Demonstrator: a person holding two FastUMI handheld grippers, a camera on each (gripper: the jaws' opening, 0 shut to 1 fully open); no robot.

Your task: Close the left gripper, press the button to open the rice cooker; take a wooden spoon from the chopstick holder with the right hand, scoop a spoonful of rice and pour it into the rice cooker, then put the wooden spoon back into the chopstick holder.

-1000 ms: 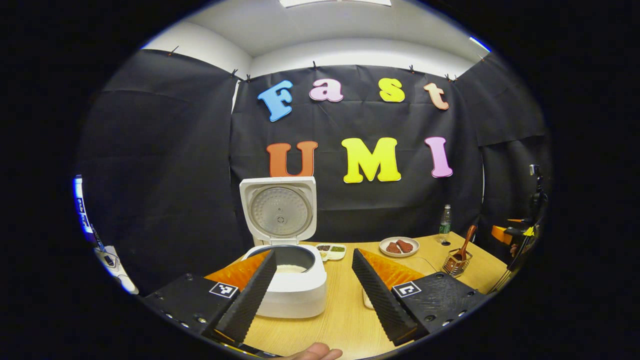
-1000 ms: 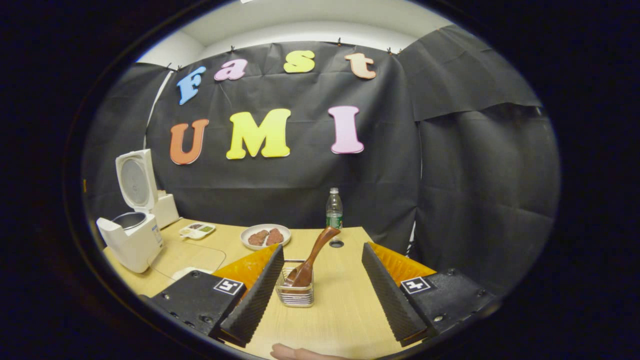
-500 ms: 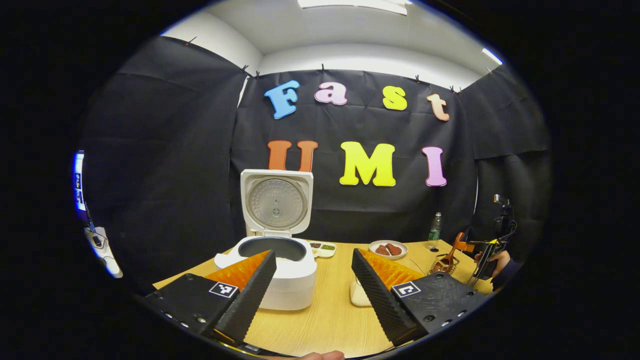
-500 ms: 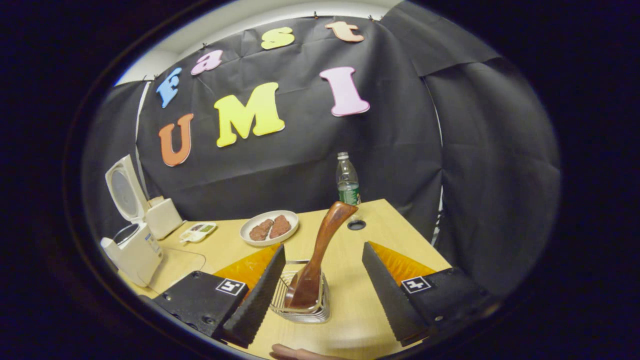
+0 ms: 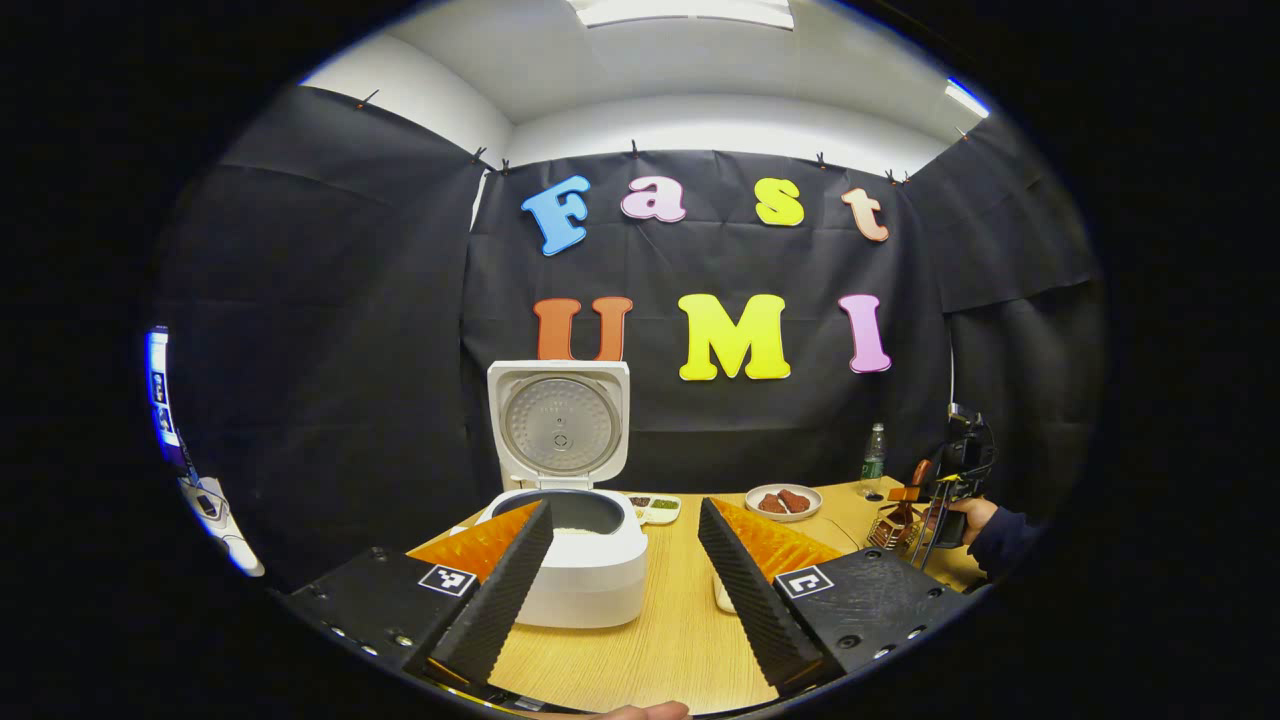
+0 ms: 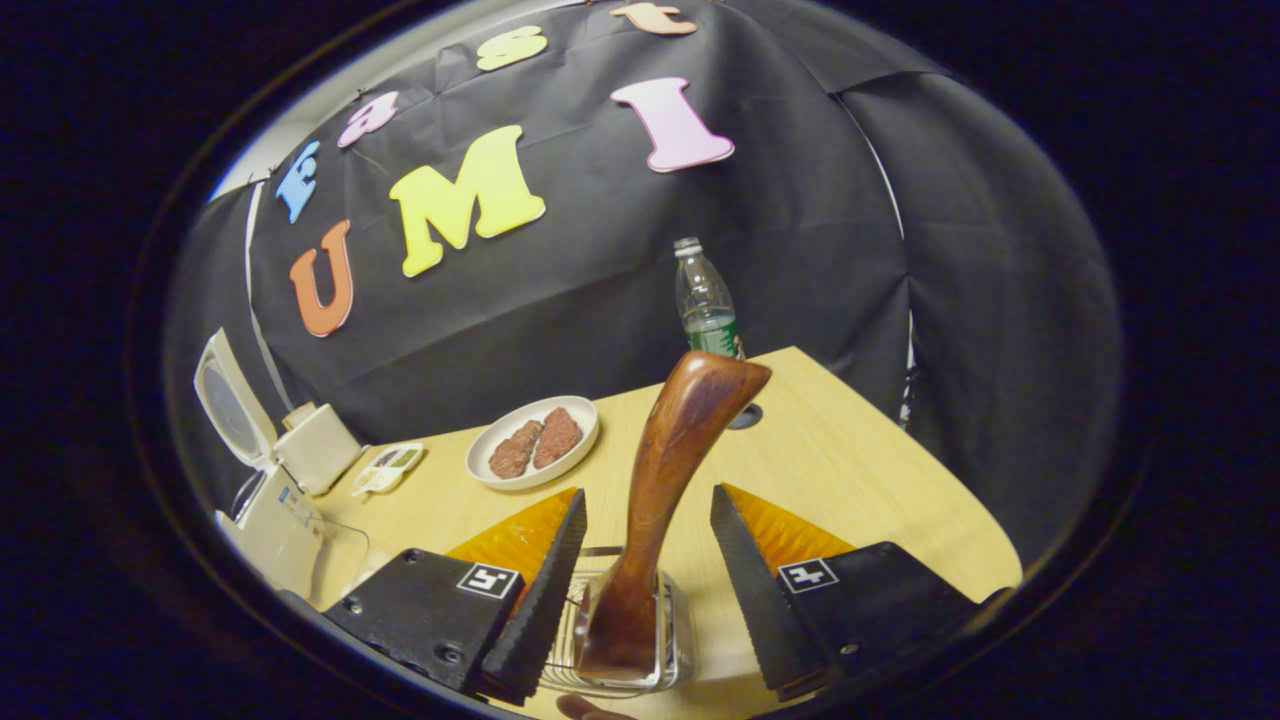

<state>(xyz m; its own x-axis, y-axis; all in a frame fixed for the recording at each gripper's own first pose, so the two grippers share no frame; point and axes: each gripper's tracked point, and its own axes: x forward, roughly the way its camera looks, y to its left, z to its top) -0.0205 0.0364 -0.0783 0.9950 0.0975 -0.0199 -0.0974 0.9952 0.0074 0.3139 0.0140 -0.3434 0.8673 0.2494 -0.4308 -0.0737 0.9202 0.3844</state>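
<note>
So the wooden spoon [image 6: 660,500] stood in the wire chopstick holder [image 6: 620,640] on the table [image 6: 850,460], bowl end down, handle rising and leaning a bit to the right toward the water bottle [image 6: 706,300]. The right gripper [image 6: 645,585] had its fingers spread on either side of the handle, not touching it yet. Looked like stiff, light, glossy wood (probably a bit slick), so I'd pinch mid-handle, below the flared tip. The left gripper [image 5: 620,590] hung wide open, holding nothing, near the rice cooker [image 5: 580,560], whose lid was already up.
</note>
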